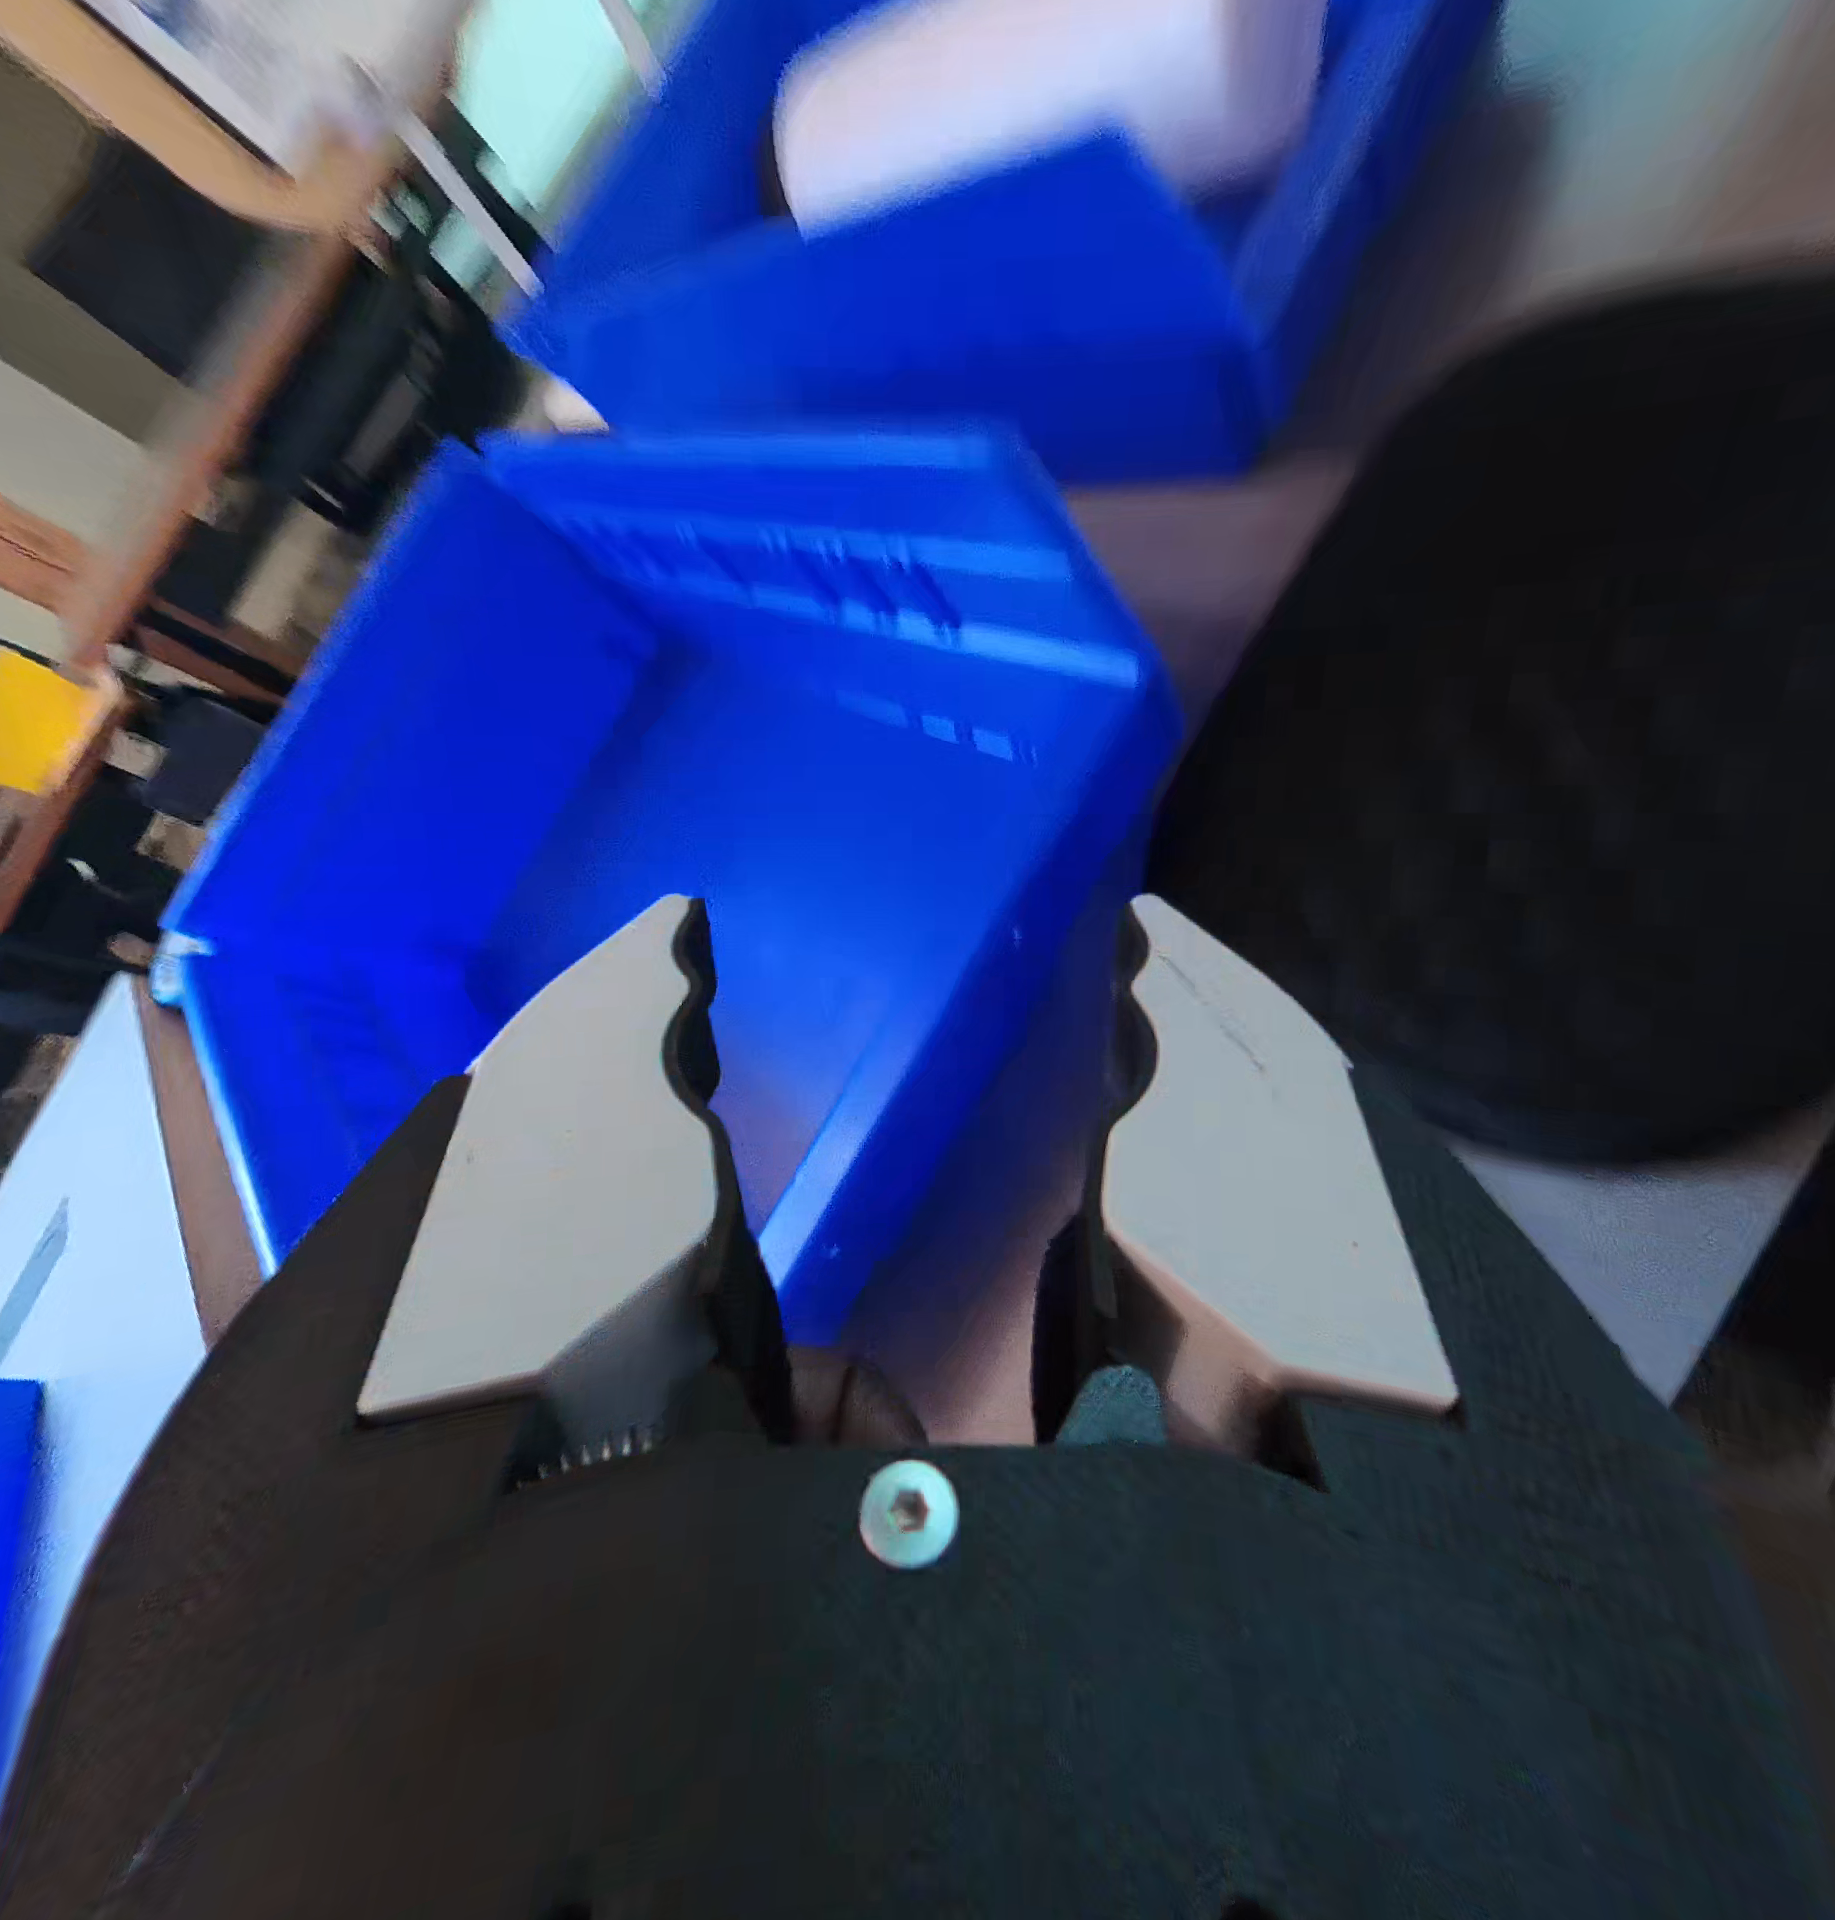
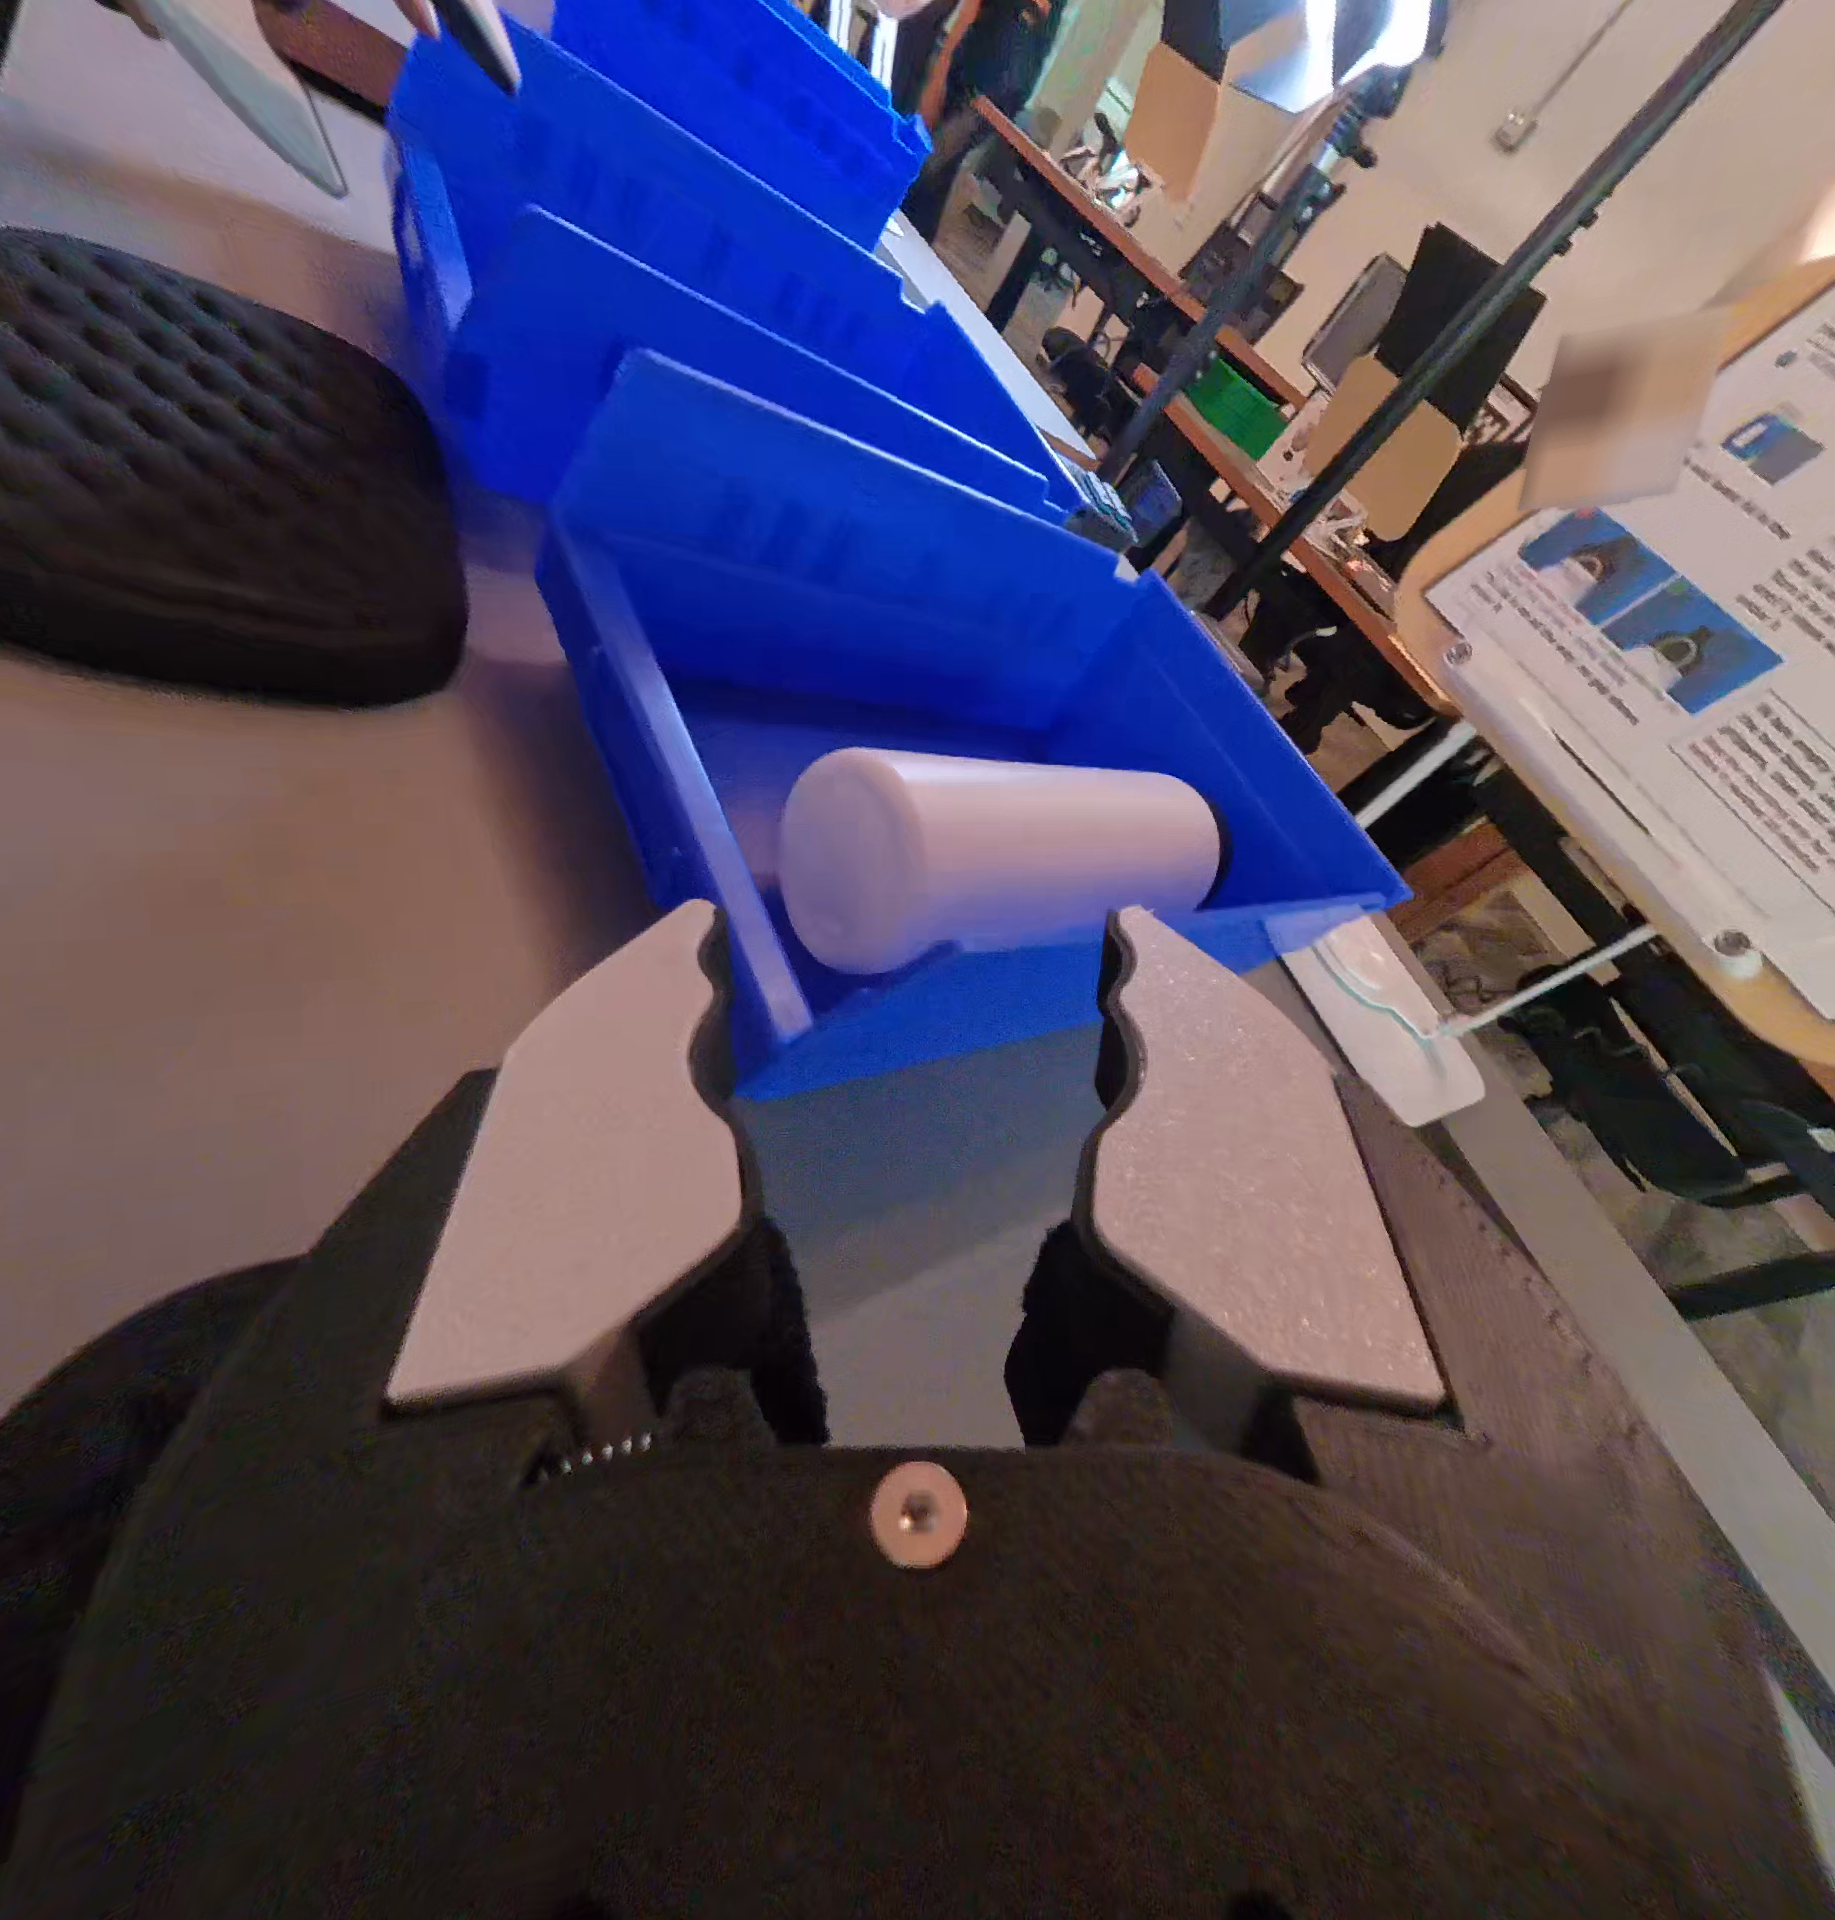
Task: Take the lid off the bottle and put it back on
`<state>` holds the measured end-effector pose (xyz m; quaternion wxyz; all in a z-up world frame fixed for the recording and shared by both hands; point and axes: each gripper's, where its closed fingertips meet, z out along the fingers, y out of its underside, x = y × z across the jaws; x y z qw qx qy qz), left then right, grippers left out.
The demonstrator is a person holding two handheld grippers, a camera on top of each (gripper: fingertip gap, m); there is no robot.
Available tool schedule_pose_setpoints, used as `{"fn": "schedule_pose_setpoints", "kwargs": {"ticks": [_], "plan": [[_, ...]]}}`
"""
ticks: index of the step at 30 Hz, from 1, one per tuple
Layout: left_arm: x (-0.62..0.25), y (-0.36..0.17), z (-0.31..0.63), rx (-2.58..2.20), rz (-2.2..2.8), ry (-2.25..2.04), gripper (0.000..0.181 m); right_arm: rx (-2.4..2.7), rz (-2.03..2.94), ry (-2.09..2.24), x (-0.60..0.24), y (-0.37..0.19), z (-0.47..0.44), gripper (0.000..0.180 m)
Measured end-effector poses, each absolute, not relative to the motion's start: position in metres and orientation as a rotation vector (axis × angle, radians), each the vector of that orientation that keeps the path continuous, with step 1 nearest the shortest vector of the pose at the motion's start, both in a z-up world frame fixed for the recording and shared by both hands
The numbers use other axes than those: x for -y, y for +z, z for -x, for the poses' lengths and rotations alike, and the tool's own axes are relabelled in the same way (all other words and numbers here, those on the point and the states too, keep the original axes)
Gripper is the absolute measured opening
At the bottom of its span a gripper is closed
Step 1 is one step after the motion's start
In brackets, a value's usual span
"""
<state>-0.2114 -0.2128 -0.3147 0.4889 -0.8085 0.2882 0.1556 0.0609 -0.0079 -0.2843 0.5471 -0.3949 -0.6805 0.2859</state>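
Observation:
A white bottle (image 2: 986, 852) lies on its side in the nearest blue bin (image 2: 996, 665), its flat bottom toward me; its far end is hidden, so no lid shows. My right gripper (image 2: 913, 925) is open and empty, just short of the bin's near wall. In the blurred left wrist view my left gripper (image 1: 913, 914) is open and empty over an empty blue bin (image 1: 601, 831). A white shape (image 1: 1006, 114) sits in a farther blue bin (image 1: 892, 353); it is too blurred to tell what it is.
A black padded cushion (image 2: 165, 478) lies on the table left of the bins; it also shows in the left wrist view (image 1: 1578, 727). More blue bins (image 2: 684, 281) stand in a row behind. An instruction board (image 2: 1671, 665) stands at the right past the table edge.

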Motion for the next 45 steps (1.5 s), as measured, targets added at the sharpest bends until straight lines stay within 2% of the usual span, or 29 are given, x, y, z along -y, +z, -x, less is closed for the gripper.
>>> {"fn": "schedule_pose_setpoints", "kwargs": {"ticks": [5, 8, 10, 11, 15, 25, 30, 36, 45], "plan": [[0.219, -0.354, 0.246, -0.898, 2.220, 0.466, 0.071, 1.601, 1.017, 0.659, -0.020, -0.296, -0.071, 0.067], [0.217, -0.372, 0.256, -1.004, 2.300, 0.501, 0.063, 1.632, 1.018, 0.646, -0.019, -0.305, -0.070, 0.067], [0.216, -0.380, 0.263, -1.065, 2.332, 0.538, 0.040, 1.656, 1.018, 0.624, -0.018, -0.310, -0.069, 0.068], [0.215, -0.382, 0.263, -1.077, 2.334, 0.524, 0.036, 1.662, 1.019, 0.617, -0.018, -0.312, -0.068, 0.068], [0.206, -0.379, 0.265, -1.129, 2.243, 0.662, 0.032, 1.626, 1.035, 0.635, -0.021, -0.309, -0.068, 0.068], [0.187, -0.371, 0.256, -0.921, 2.147, 0.941, 0.031, 1.636, 1.070, 0.615, -0.022, -0.314, -0.067, 0.067], [0.181, -0.338, 0.254, -0.764, 2.058, 1.009, 0.030, 1.623, 1.088, 0.612, -0.025, -0.313, -0.067, 0.066], [0.168, -0.280, 0.237, -0.793, 1.934, 1.147, 0.030, 1.615, 1.120, 0.595, -0.030, -0.309, -0.072, 0.064], [0.091, -0.205, 0.135, -0.853, 1.699, 1.011, 0.030, 1.598, 1.117, 0.505, -0.047, -0.290, -0.104, 0.064]]}}
